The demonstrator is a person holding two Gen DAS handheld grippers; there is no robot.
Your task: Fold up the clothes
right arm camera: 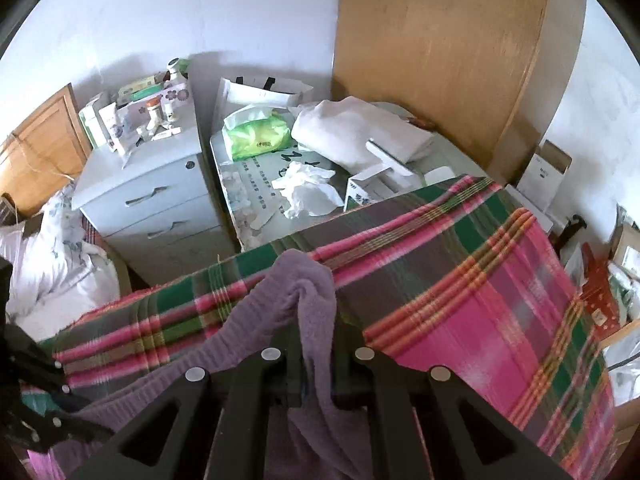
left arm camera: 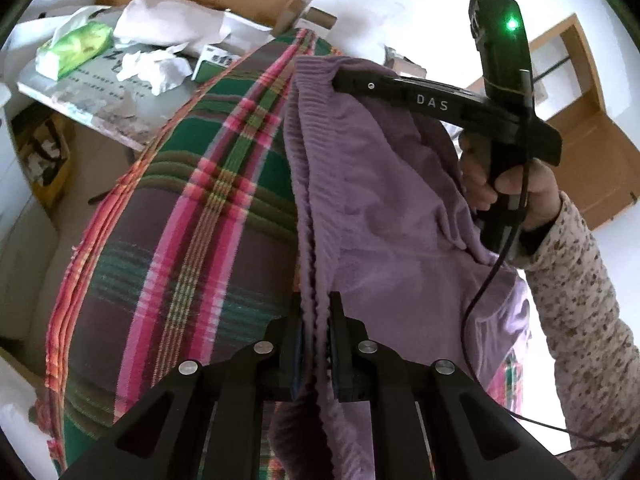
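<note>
While both tools grip it, we find the purple knit garment [left arm camera: 384, 208] stretched between them above the plaid blanket [left arm camera: 192, 240]. Our left gripper [left arm camera: 316, 344] has its jaws drawn in tight on the ribbed hem, which runs straight up between the blue pads. Our right gripper [left arm camera: 340, 80] pinches another part of the same ribbed edge, farther along; seen from the left wrist, the white letters "DAS" read along its side and a green light glows on its upper housing. A hand [left arm camera: 508, 188] in a floral sleeve [left arm camera: 580, 300] holds its handle.

From the right wrist, a bunched fold of the garment [right arm camera: 312, 304] passes between that gripper's closed jaws [right arm camera: 316, 356], and the rest sags down and left over the blanket [right arm camera: 460, 288].

Containers: a white paper bag [right arm camera: 260, 92] stands against the wall, contents hidden. A green tissue pack [right arm camera: 256, 138] lies open on the low table [right arm camera: 236, 184], one sheet poking out the top. Crumpled tissue [right arm camera: 304, 188] lies beside it. A green-and-white carton [right arm camera: 360, 194] rests at the blanket's edge; its print is too blurred to read. The white nightstand [right arm camera: 148, 192] carries bottles and boxes, labels illegible. Rows of print on the tabletop cannot be made out.
</note>
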